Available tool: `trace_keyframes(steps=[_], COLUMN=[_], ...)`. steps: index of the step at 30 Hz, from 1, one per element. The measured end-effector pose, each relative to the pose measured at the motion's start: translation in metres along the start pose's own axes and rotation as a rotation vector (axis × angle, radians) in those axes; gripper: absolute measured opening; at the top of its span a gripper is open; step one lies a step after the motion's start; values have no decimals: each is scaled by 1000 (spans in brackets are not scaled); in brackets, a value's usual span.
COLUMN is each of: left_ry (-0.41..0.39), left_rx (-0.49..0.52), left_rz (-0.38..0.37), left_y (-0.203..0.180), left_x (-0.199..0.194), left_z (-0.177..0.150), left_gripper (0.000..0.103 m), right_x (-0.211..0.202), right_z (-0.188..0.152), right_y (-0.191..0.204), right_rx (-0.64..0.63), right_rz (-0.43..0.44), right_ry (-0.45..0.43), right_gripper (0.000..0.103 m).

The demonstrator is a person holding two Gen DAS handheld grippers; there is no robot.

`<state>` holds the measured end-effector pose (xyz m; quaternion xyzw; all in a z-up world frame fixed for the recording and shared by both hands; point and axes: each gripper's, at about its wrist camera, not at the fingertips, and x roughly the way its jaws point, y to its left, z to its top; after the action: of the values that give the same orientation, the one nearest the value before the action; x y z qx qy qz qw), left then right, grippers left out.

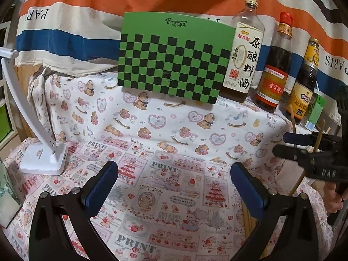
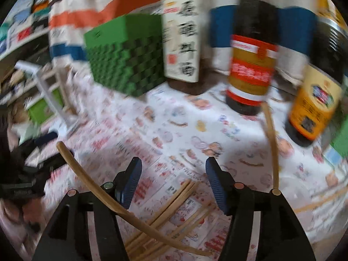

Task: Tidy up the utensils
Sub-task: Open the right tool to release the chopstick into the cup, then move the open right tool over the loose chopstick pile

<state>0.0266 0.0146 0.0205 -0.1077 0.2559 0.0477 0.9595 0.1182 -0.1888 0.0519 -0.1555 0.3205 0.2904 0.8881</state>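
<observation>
**Chopsticks loose under the right gripper**

Chopsticks point(image 2: 165, 213) lie bundled on the cloth point(image 2: 174, 130) at 6 o'clock, long axes running 7 to 1. Right gripper point(image 2: 174, 182) is spread, nothing pinched; left gripper point(image 1: 174, 187) also spread, empty. Farther, at 12, a green box point(image 1: 174, 58) reads "Panda Rob"; cloth reads "PRINT".

Looking like a home setup, a dressed-up table rather than a real kitchen: printed cloth point(image 1: 165, 187) with teddy bears covering the surface, striped fabric point(image 1: 87, 6) hanging behind as a backdrop, 3 condiment bottles point(image 1: 273, 65) (cooking wine, dark sauces) standing at the back beside a green checkered box point(image 1: 174, 63), a white desk lamp point(image 1: 41, 152) sitting left.
</observation>
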Motion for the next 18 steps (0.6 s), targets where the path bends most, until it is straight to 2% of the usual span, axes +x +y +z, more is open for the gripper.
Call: trace_keyframes(steps=[1, 2, 3, 8, 11, 14, 18], left_ry=[-1, -2, -3, -8, -18, -22, -16], left_rx=[-4, -9, -13, -22, -16, -25, -53], left_rz=[1, 3, 3, -5, 5, 12, 18], left_y=[1, 3, 4, 6, 5, 8, 15], left_x=[0, 0, -1, -3, -5, -5, -3], left_z=[1, 1, 2, 4, 4, 5, 7], left_gripper=[102, 102, 102, 102, 102, 102, 102], right_x=[0, -1, -2, 1, 16, 42, 66], right_z=[0, 0, 0, 3, 10, 18, 19], right_y=[4, 8, 12, 25, 24, 19, 15], right_rx=[-39, -66, -94, -177, -150, -111, -47], right_rz=[6, 8, 9, -4, 31, 21, 41], right_ry=[6, 11, 17, 40, 78, 139, 177], right_gripper=[56, 42, 39, 40, 40, 39, 38])
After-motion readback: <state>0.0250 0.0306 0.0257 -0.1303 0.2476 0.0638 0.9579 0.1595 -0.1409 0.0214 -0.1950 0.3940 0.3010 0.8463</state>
